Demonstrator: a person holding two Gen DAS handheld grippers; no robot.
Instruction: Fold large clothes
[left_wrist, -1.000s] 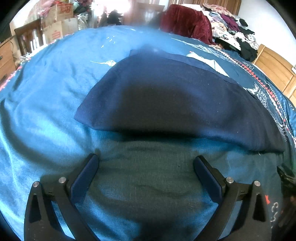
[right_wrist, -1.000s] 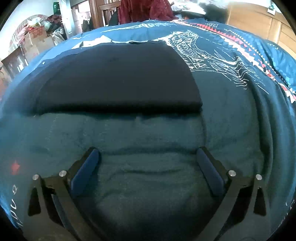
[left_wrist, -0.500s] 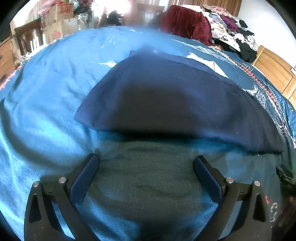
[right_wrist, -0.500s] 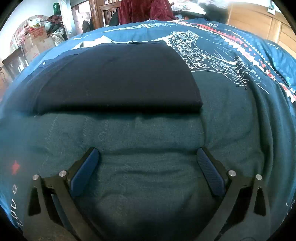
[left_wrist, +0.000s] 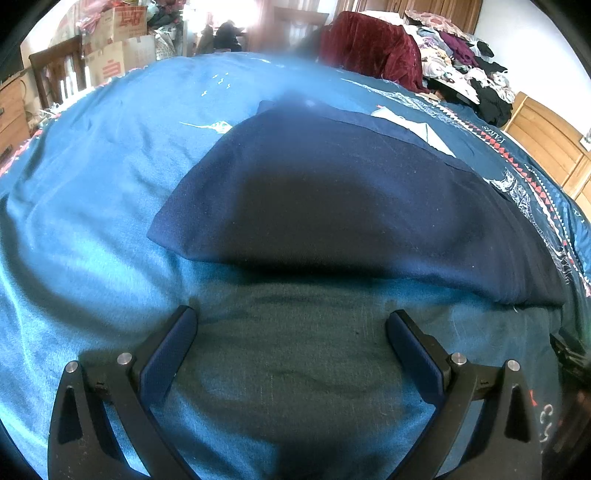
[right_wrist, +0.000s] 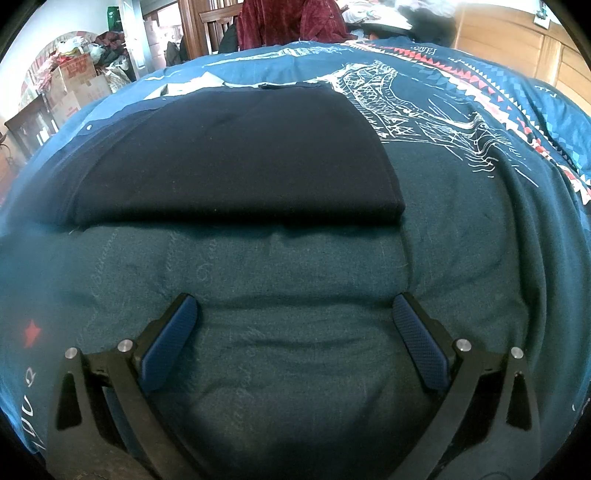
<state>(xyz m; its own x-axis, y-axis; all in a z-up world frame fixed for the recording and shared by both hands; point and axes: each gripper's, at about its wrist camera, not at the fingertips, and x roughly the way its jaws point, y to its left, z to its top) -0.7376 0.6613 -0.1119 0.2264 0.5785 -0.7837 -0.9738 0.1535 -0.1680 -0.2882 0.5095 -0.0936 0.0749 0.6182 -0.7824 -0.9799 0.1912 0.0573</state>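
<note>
A dark navy garment (left_wrist: 332, 199) lies folded flat on the blue bedspread (left_wrist: 92, 192), its near folded edge running across the middle of both views. In the right wrist view the same garment (right_wrist: 236, 158) shows a squared right corner. My left gripper (left_wrist: 291, 325) hovers open just short of the garment's near edge, nothing between its blue pads. My right gripper (right_wrist: 295, 314) is likewise open over the bare bedspread (right_wrist: 295, 266), a short way from the fold's edge.
A dark red cloth (left_wrist: 369, 48) and a heap of mixed clothes (left_wrist: 469, 74) sit at the far side of the bed. Cardboard boxes (left_wrist: 122, 51) and a wooden chair (left_wrist: 55, 74) stand at the back left. Wooden panelling (left_wrist: 546, 144) borders the right.
Both grippers stay open and almost still; the views have drifted only slightly, and the garment has not moved.
</note>
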